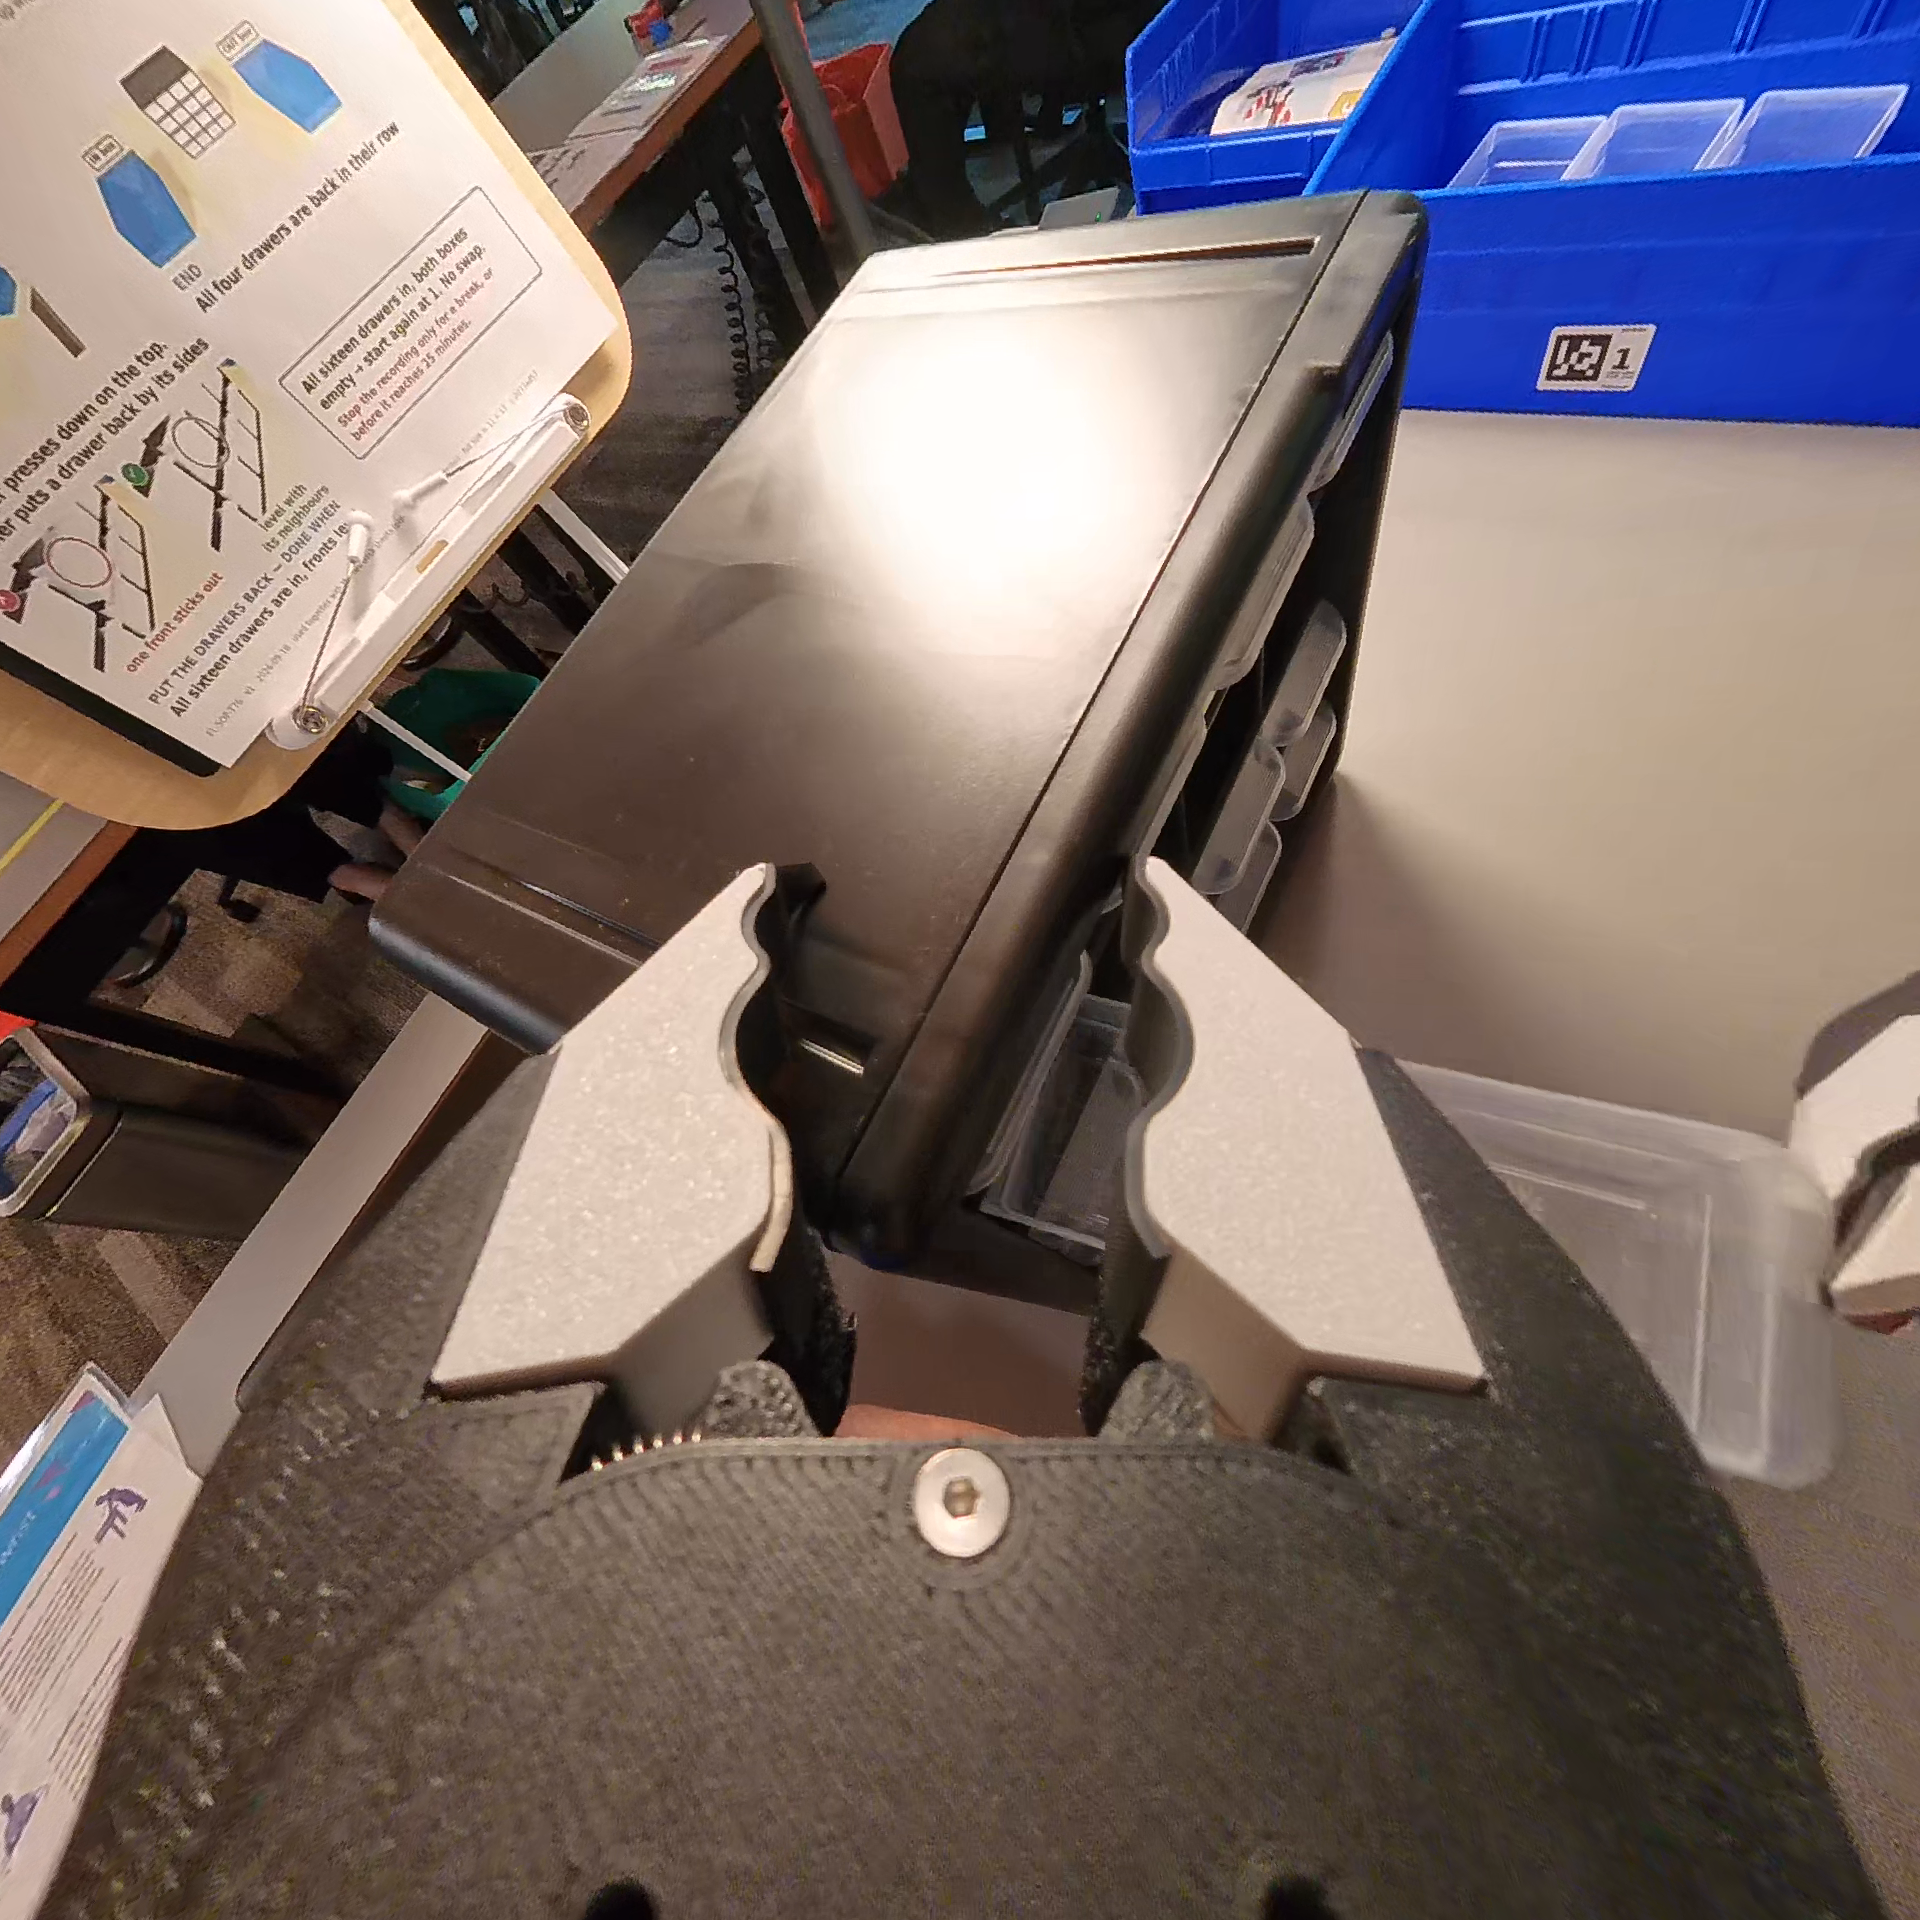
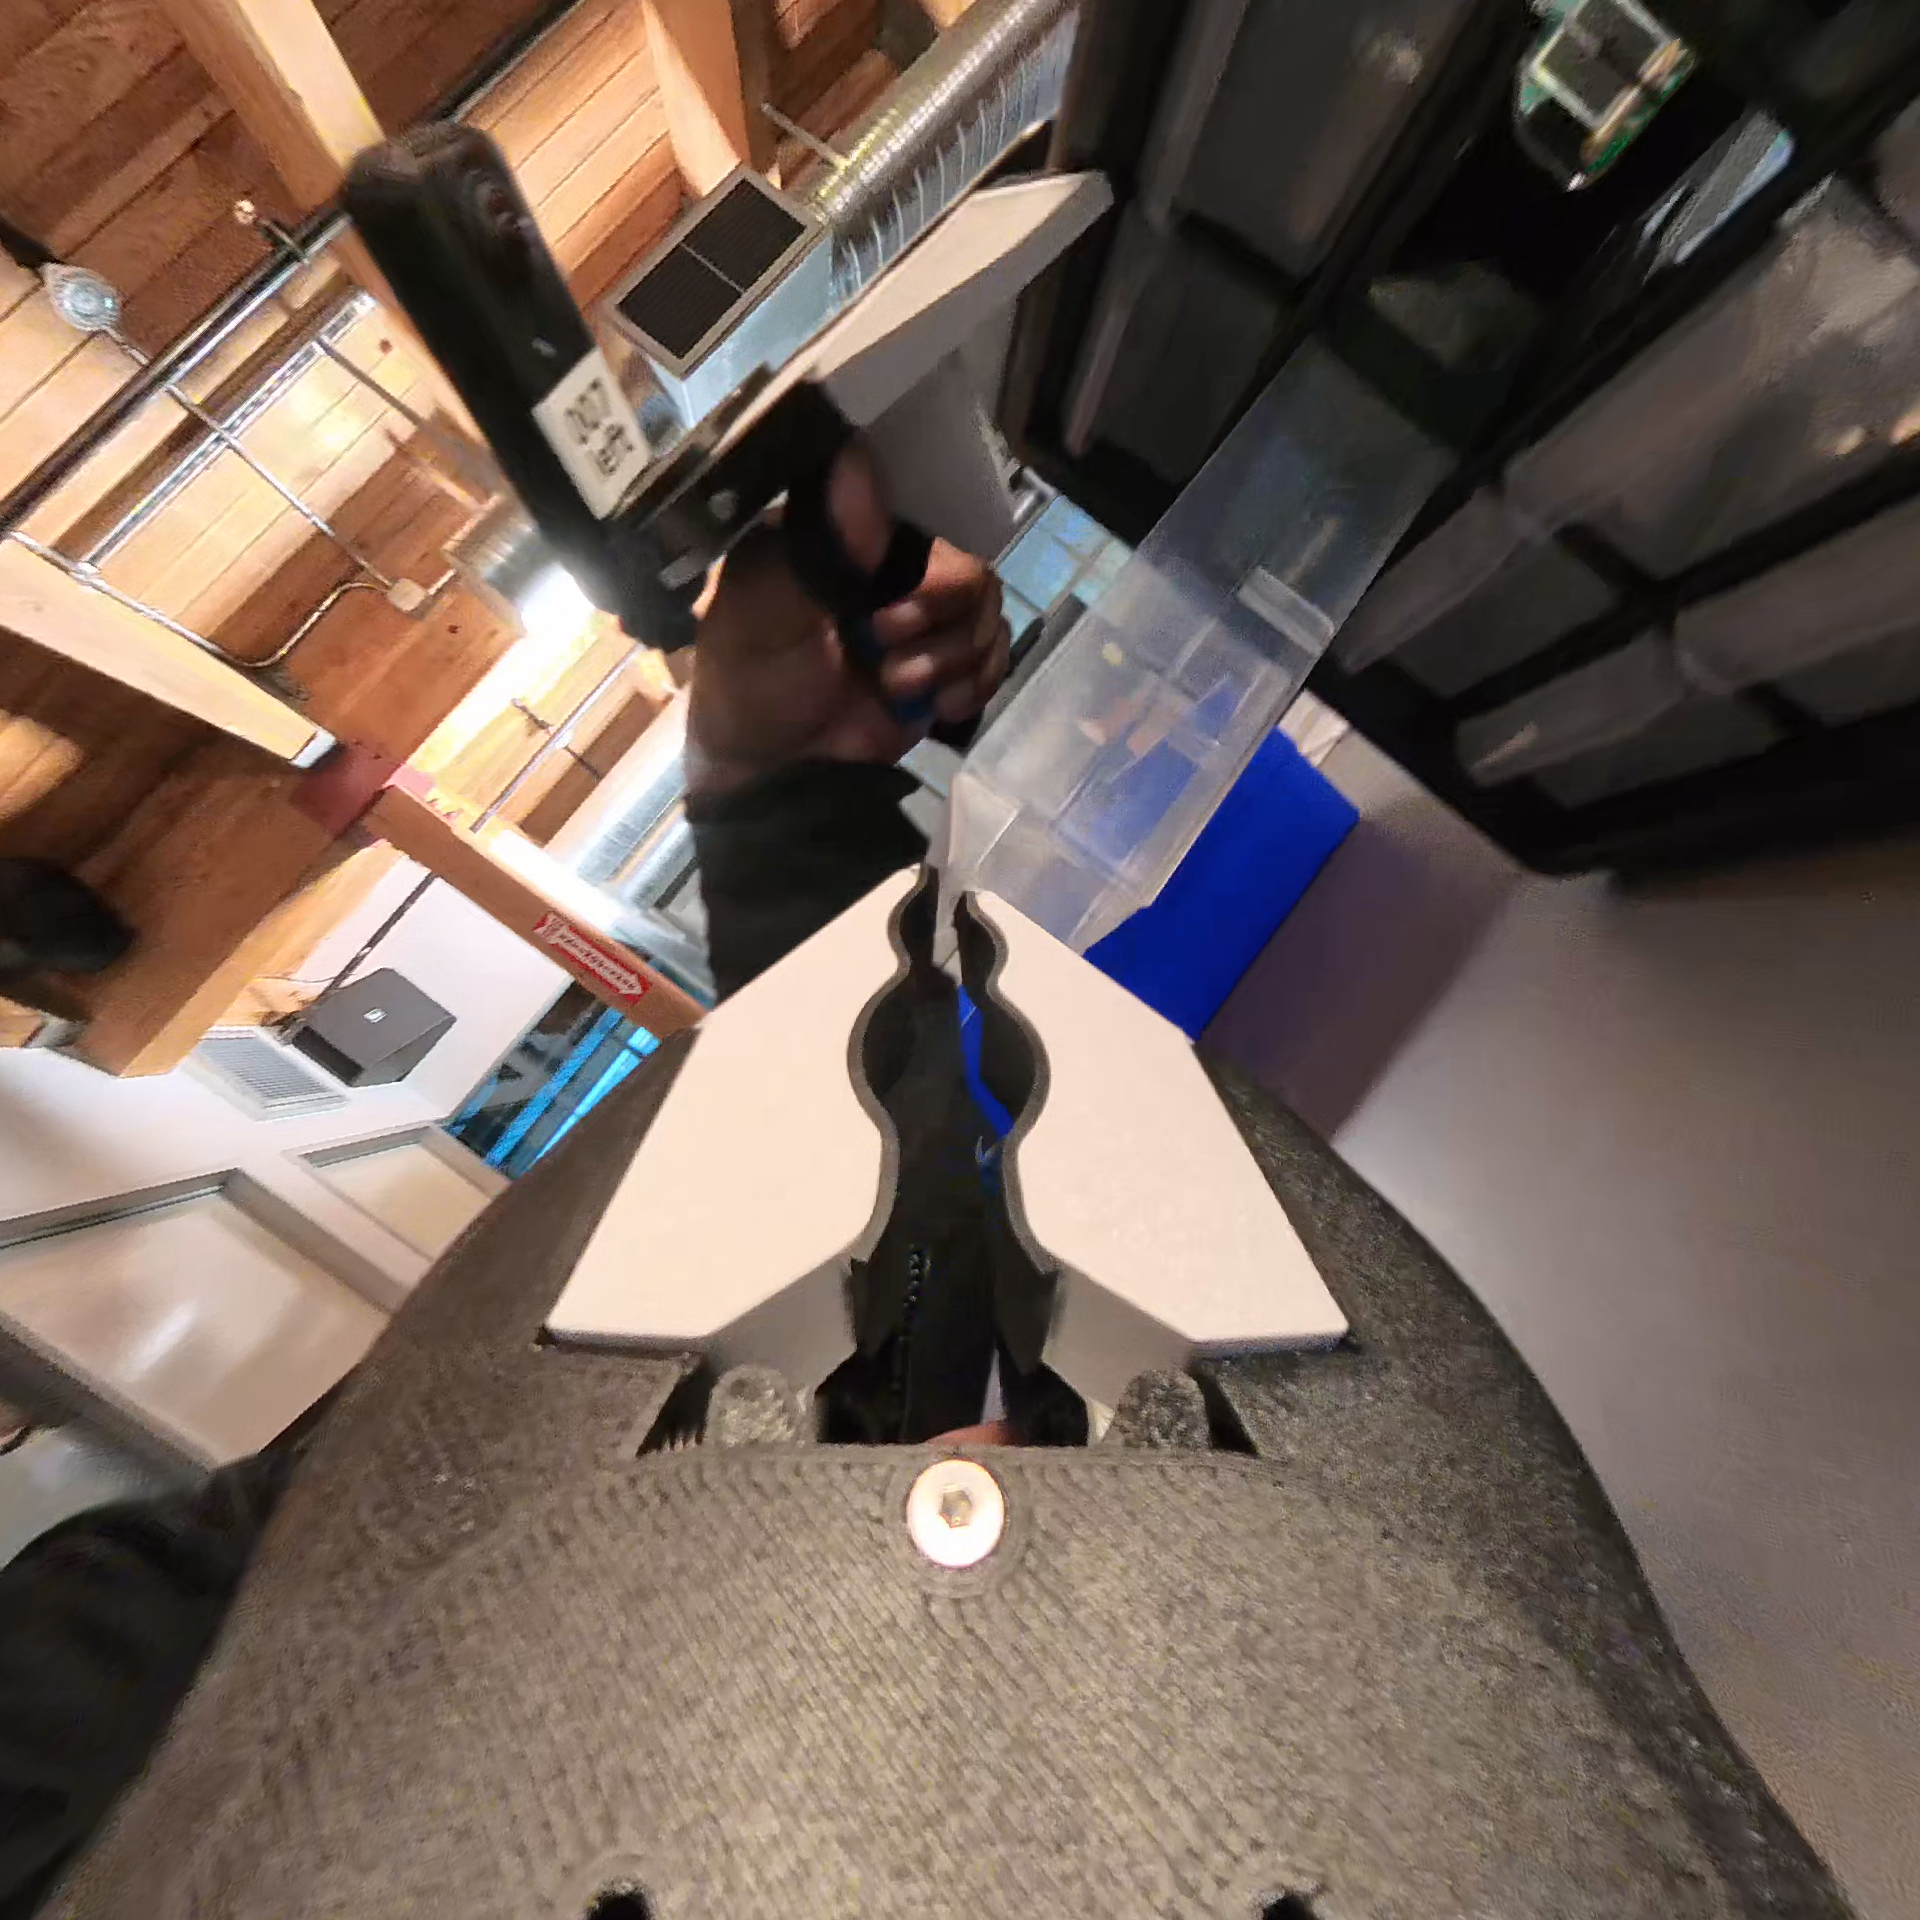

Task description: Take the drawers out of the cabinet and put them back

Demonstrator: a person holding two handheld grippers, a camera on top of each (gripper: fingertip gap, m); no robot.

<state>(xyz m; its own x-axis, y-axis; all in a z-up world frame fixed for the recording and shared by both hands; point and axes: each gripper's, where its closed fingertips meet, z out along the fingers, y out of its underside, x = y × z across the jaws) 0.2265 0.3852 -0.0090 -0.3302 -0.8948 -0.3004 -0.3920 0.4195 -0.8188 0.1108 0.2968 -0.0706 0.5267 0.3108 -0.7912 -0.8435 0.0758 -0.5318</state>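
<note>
Drawer [image 2: 1164, 686], a clear plastic one, is seen in the right wrist view at about 1 o'clock from the right claw [image 2: 945, 894], reaching up and away from the fingertips toward the black cabinet [image 2: 1558, 436] at 1 to 2 o'clock. Its thin front lip is pinched between the two nearly closed fingers, so the right claw is gripping the drawer by that lip. In the left wrist view the same drawer [image 1: 1621, 1247] is found at 3 to 4 o'clock, out over the grey worktop [image 1: 1610, 675], with the right claw [image 1: 1860, 1174] at its outer end.

The left claw [image 1: 956, 894] is spread wide, its fingers straddling the near top corner of the cabinet [image 1: 935, 582], which stretches away toward 12 o'clock; whether the pads press on it cannot be told. More clear drawers are seated in the cabinet's front at 1 o'clock. Blue bins [image 1: 1662, 239] are ranged behind at 1 to 2 o'clock.
</note>
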